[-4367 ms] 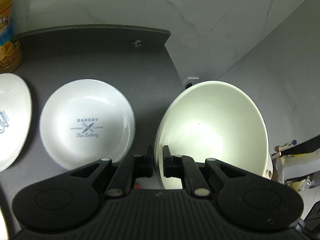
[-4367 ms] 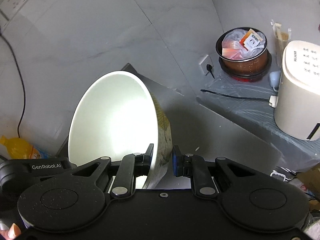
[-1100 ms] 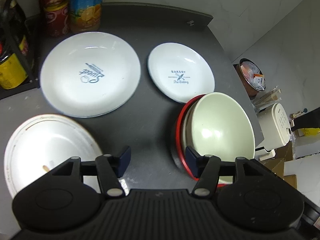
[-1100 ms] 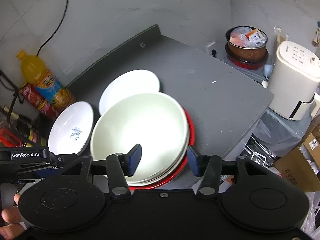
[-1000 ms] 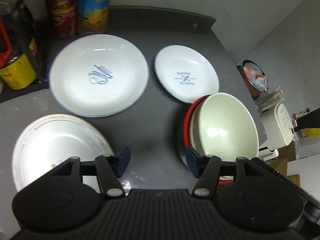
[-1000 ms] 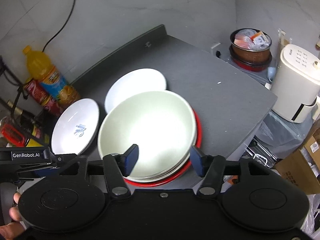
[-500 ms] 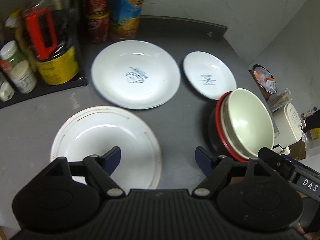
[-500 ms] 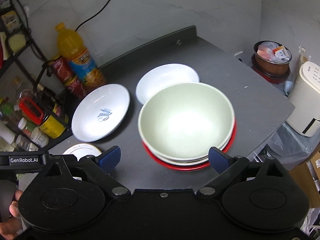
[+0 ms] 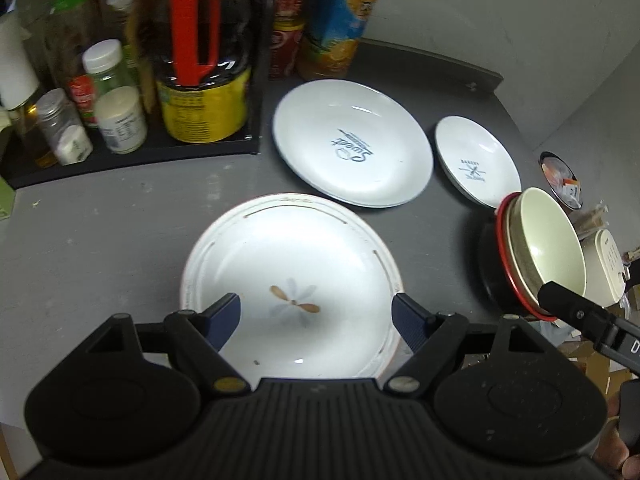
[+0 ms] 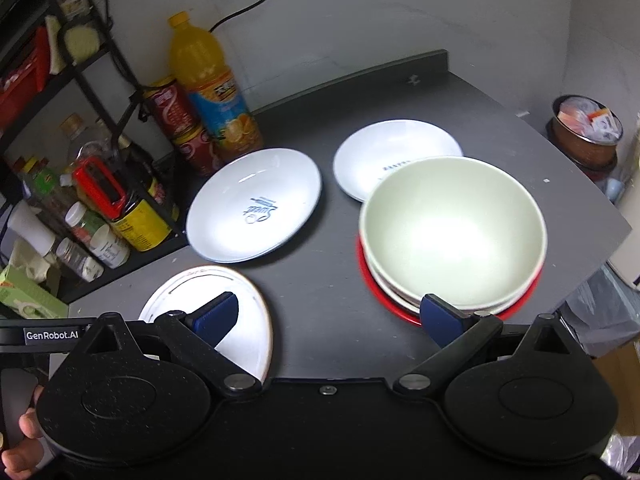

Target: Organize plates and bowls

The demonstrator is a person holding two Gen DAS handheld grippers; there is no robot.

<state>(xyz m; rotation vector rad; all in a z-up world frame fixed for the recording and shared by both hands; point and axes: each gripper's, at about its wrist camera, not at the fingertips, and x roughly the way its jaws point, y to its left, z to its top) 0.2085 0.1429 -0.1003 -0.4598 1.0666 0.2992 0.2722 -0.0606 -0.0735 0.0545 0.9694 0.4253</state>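
Note:
A pale green bowl (image 10: pixel 452 228) sits nested in a stack with a red-rimmed bowl (image 10: pixel 400 304) at the bottom, on the dark counter (image 10: pixel 320 280); the stack also shows in the left wrist view (image 9: pixel 548 252). A flower-patterned plate (image 9: pixel 288 280), a large white "Sweet" plate (image 9: pixel 352 144) and a small white "Bakery" plate (image 9: pixel 476 166) lie flat. My left gripper (image 9: pixel 316 316) is open and empty above the flower plate. My right gripper (image 10: pixel 328 316) is open and empty, in front of the bowl stack.
A black rack (image 9: pixel 132 156) of jars, bottles and an oil jug stands at the back left. An orange juice bottle (image 10: pixel 212 92) and red cans (image 10: pixel 176 120) stand behind the plates. The counter edge drops off right, with a white appliance (image 9: pixel 604 268) below.
Both grippers let go of the green bowl, now nested in the stack, opened wide and pulled back. The left one swung left over the flower plate.

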